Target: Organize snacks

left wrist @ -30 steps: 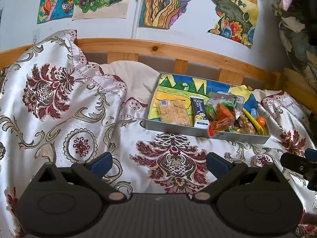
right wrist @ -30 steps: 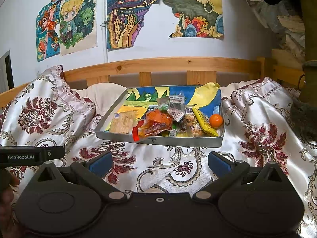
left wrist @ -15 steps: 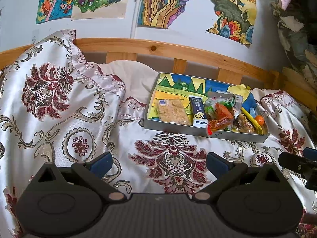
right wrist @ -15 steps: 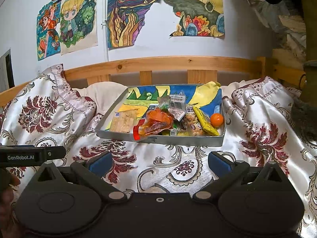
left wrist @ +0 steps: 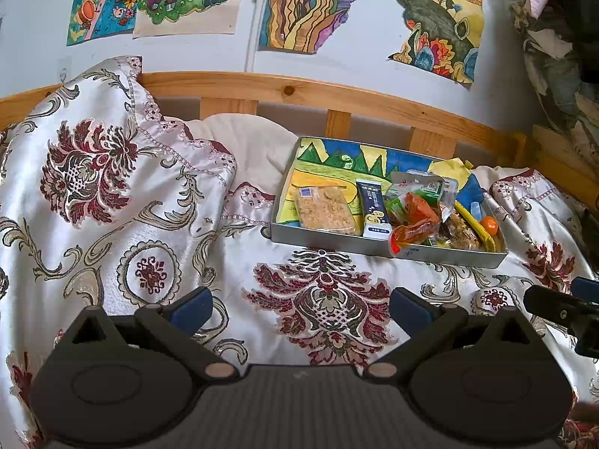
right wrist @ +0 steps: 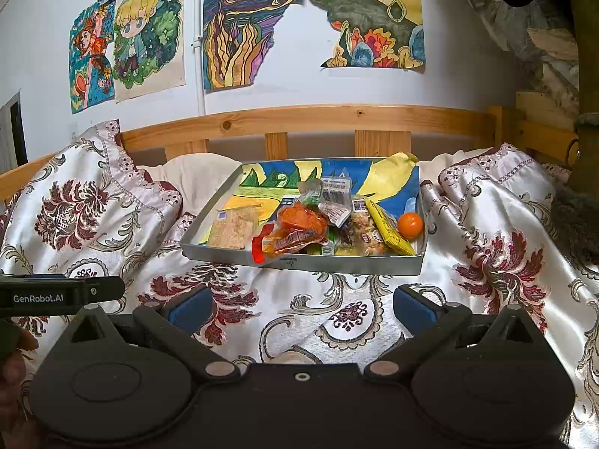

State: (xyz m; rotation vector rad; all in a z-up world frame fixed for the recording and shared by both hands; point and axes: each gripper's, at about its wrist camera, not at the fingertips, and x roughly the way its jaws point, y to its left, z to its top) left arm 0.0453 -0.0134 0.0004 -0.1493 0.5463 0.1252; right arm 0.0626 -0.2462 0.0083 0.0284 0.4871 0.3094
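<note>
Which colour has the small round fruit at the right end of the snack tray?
Orange. The round fruit shows best in the right wrist view.

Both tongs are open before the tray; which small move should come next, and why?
Probably move the right tongs forward toward the tray: they are open and empty, and the orange packet in the snack pile hangs over its near rim.

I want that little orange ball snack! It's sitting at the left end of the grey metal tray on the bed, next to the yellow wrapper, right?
Not quite. The small round orange ball sits at the right end of the shallow grey metal tray, not the left. It is indeed beside the long yellow wrapper, and the tray does rest on the flowered bedspread. The right wrist view shows it clearly.
</note>
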